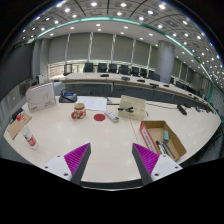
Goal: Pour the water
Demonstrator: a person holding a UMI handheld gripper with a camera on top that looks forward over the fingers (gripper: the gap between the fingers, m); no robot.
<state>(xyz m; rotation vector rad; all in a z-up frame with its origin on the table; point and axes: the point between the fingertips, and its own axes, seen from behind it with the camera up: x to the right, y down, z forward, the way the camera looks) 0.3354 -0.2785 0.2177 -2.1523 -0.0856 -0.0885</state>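
The fingers (110, 160) stand apart, gripping nothing, over the pale bench (110, 140) — a glass cup (79, 111) sits well beyond them, just beside a red coaster (99, 117).

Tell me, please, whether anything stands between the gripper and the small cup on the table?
Nothing visible does. The gripper is open and holds nothing, and only bare table lies between its fingers and the cup. The red disc lies beside the cup, and the cardboard box sits off to the right.
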